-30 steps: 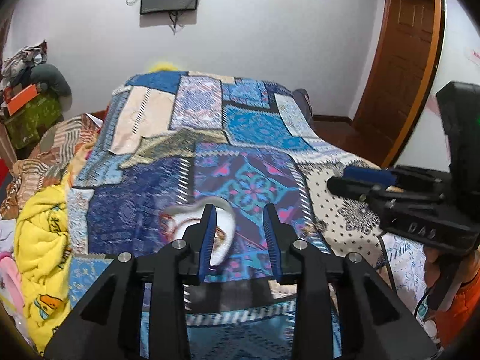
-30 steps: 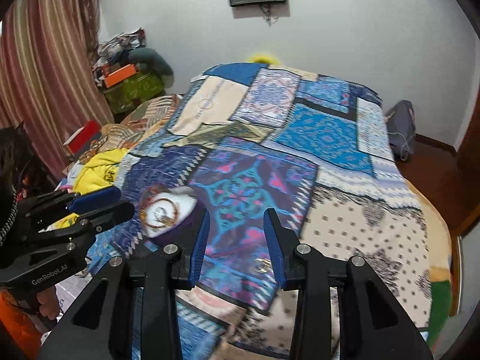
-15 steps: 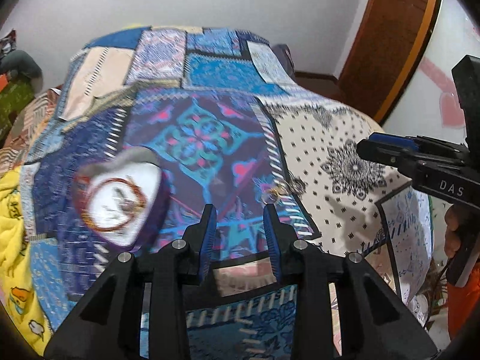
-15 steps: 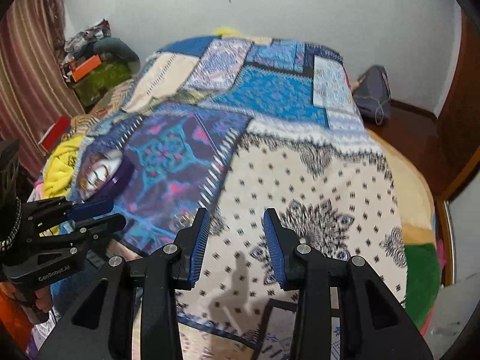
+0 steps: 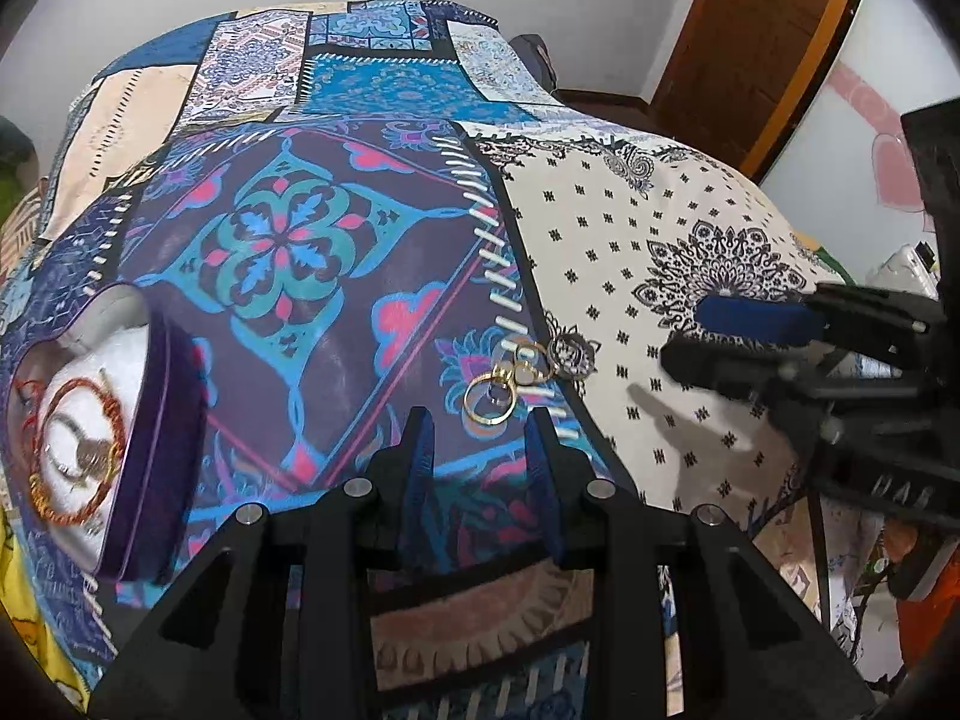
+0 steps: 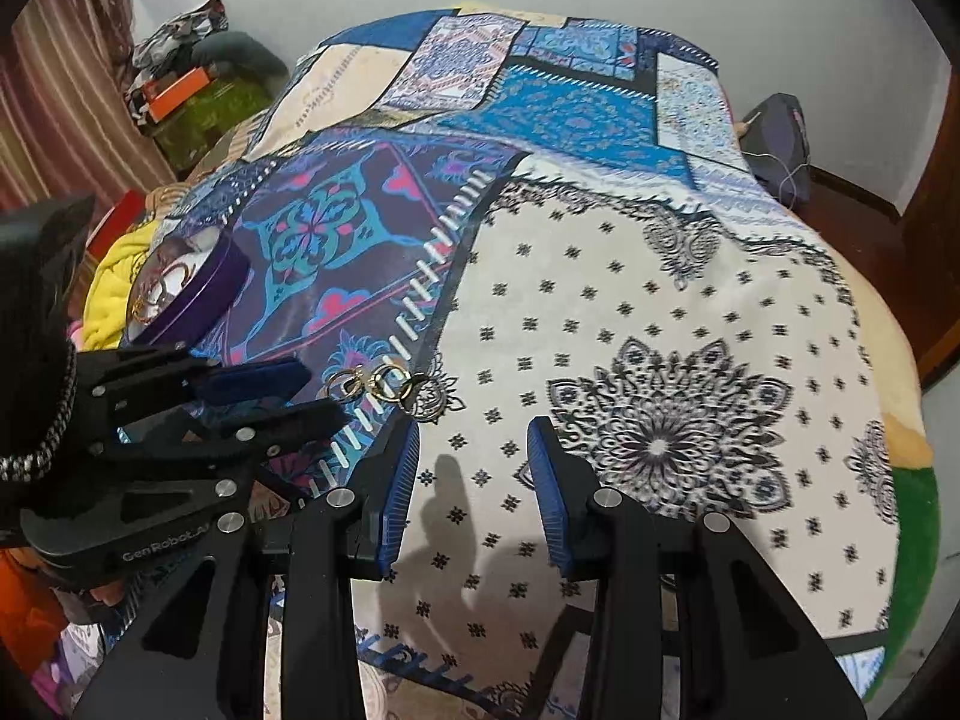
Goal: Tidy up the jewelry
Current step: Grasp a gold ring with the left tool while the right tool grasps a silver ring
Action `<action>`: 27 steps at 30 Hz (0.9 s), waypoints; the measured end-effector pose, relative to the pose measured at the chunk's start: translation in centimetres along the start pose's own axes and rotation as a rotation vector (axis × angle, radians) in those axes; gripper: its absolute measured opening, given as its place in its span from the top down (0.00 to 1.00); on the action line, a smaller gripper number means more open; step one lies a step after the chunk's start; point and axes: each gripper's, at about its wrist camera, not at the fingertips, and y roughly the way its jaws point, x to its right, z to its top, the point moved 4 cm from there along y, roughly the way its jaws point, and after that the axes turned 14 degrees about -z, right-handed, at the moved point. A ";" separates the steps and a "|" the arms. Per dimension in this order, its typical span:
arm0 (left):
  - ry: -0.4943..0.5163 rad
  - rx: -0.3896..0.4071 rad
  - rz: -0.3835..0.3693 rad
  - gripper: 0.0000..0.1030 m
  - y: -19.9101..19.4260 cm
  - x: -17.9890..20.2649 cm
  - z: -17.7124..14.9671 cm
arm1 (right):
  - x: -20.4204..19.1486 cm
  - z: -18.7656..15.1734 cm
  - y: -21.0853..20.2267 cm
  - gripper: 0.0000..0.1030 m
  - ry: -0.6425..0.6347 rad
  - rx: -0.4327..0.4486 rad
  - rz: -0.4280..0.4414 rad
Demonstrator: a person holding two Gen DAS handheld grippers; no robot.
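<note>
On the patchwork bedspread (image 5: 630, 252), both grippers have dropped in close: the left gripper (image 5: 480, 441) now hangs just short of the gold rings (image 5: 510, 384), jaws apart and empty, and so is the right gripper (image 6: 474, 480). Purple tin (image 5: 138, 450) waits well left — pickup looks next.

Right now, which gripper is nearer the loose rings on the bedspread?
Left. The left gripper hangs just short of the loose rings, jaws open and lined up on them. The right gripper is off to their side, over the white patch.
</note>
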 end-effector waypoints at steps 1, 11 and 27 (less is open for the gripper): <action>0.002 -0.002 -0.004 0.70 0.1 0.0 0.2 | -0.1 0.0 0.2 0.67 -0.003 0.000 0.001; 0.064 -0.003 0.027 0.82 1.2 0.0 0.8 | -0.7 0.1 1.5 0.67 0.008 -0.016 0.046; -0.026 0.080 0.021 0.83 -2.3 -1.7 -1.1 | -2.5 0.6 2.6 0.81 -0.062 0.015 -0.005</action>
